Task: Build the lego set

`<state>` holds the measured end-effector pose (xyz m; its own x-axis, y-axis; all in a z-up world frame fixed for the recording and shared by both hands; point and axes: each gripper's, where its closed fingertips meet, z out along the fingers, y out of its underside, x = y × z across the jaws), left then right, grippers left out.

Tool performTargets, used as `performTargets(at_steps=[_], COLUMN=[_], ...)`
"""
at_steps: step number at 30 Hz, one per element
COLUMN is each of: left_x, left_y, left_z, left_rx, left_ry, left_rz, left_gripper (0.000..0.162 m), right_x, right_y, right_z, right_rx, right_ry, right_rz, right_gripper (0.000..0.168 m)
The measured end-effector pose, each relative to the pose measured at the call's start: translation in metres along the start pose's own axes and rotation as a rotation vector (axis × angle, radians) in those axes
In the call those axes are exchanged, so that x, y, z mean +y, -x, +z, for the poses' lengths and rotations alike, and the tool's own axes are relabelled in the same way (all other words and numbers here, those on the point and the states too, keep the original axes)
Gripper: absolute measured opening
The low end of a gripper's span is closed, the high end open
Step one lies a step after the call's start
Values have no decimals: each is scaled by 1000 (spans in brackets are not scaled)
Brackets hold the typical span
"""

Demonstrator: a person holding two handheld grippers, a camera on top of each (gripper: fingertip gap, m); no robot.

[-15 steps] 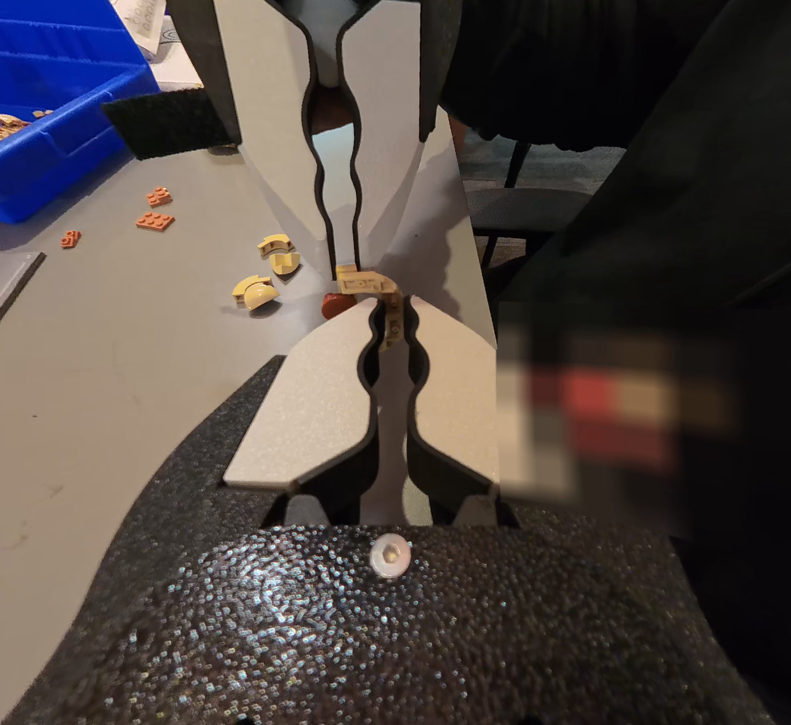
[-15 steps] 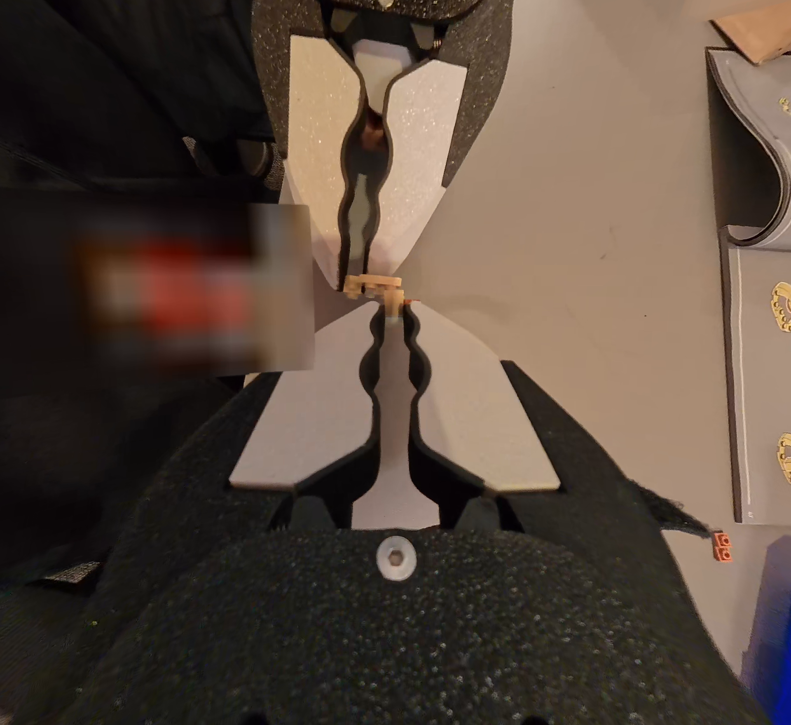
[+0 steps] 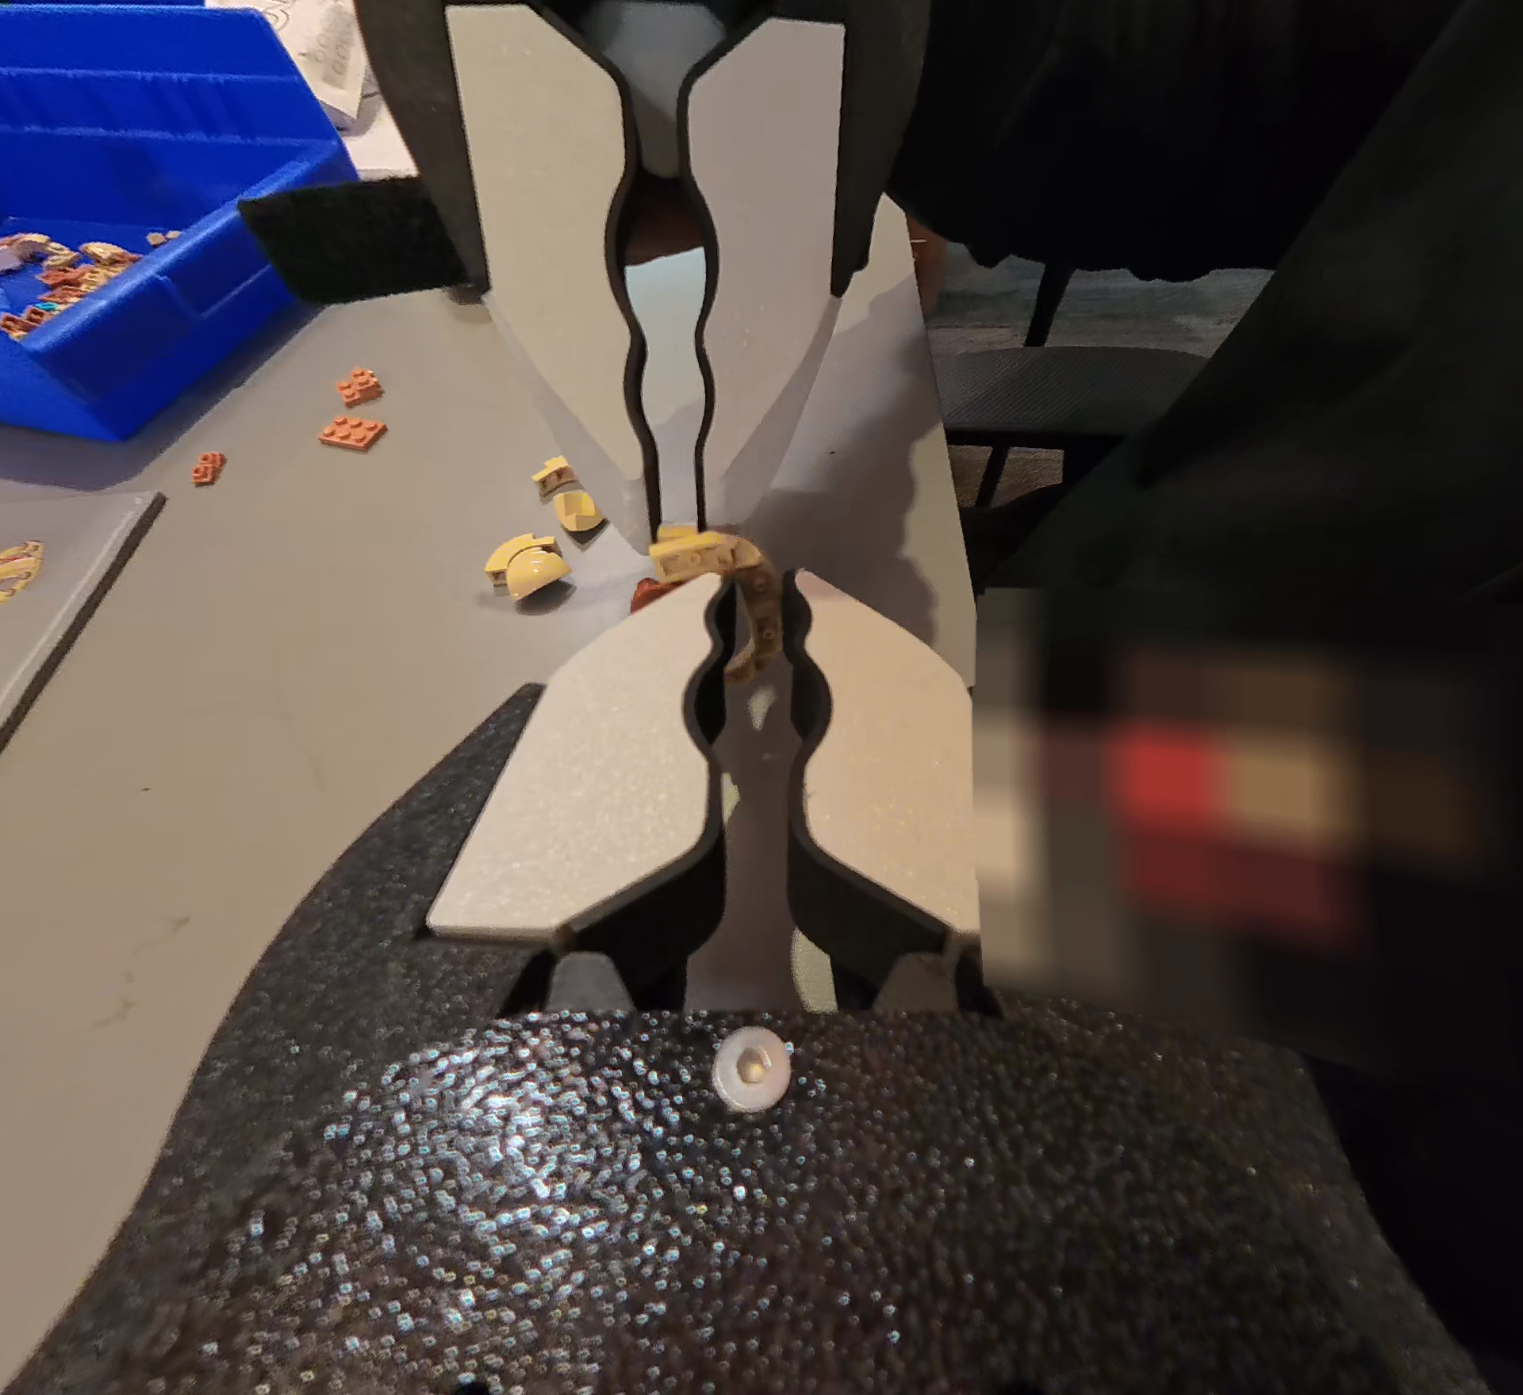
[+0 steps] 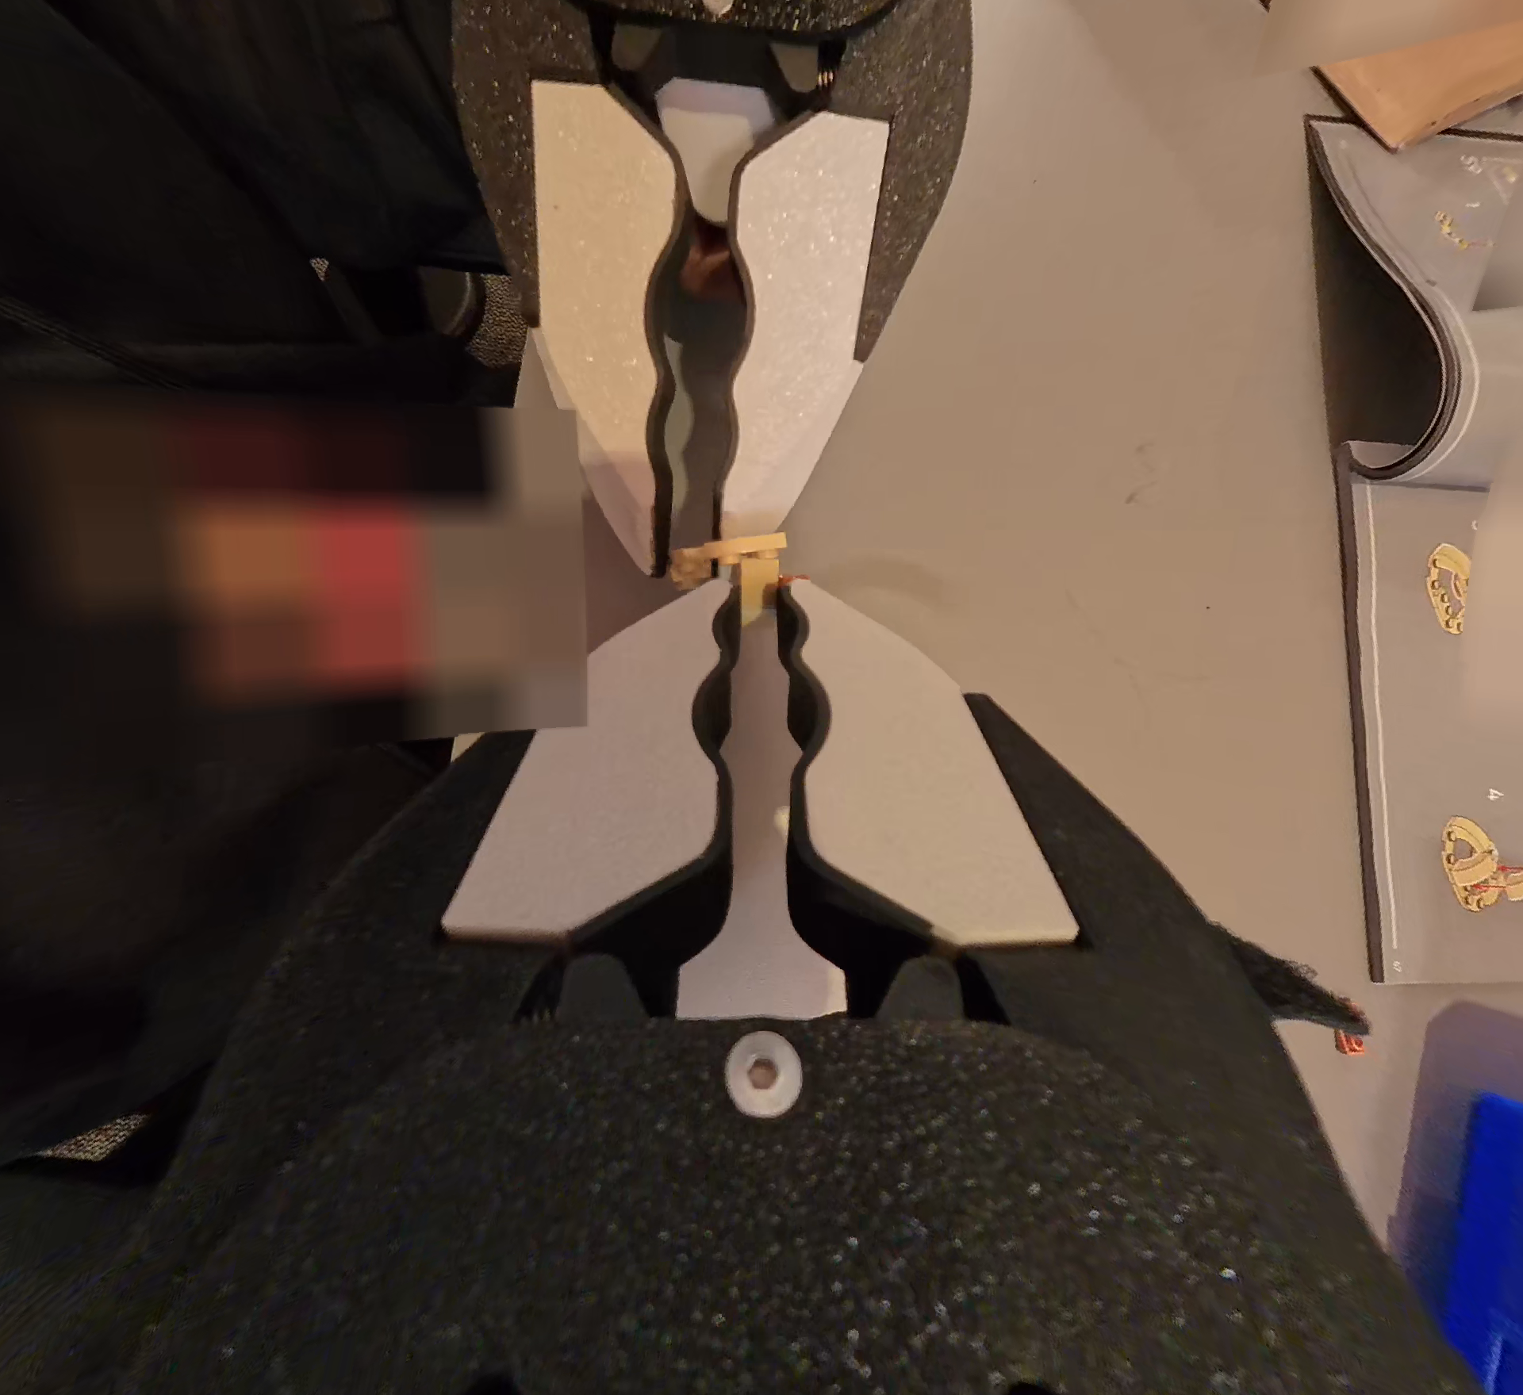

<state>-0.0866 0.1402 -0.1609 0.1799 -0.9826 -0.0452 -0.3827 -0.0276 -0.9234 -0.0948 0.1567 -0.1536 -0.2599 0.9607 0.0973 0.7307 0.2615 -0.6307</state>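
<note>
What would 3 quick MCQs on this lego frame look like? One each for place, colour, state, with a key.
1. Where do the loose orange plates lie?
A. on the grey table by the blue bin
B. inside the booklet
C. in the left tool

2. What colour are the curved pieces held between the two tools?
A. blue
B. tan
C. green

3. How is the left tool set?
A. wide open and empty
B. shut on the tan pieces
C. lying on the table

Key: 1 A, they sit on the table near the blue bin. 2 B, tan in both views. 3 B, its fingers pinch the pieces, as the right tool does opposite.
</note>
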Motion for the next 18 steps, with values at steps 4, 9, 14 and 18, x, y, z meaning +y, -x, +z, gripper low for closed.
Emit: performTargets(at_steps=[4, 9, 14, 18], left_x=[1, 1, -1, -1], left_y=[2, 5, 5, 4], left_z=[1, 0, -2, 0], left_rx=[-23, -38, -40, -33], left_ry=[17, 14, 5, 4], left_rz=[10, -3, 6, 3], left_gripper=[14, 13, 10, 4], right_x=[0, 0, 1, 1], right_y=[-1, -2, -1, -1], right_z=[1, 2, 0, 1], right_rx=[4, 16, 18, 16], right_ry=[-13, -31, -35, -40], right_rz=[11, 35, 36, 40], right_gripper=[8, 8, 8, 8])
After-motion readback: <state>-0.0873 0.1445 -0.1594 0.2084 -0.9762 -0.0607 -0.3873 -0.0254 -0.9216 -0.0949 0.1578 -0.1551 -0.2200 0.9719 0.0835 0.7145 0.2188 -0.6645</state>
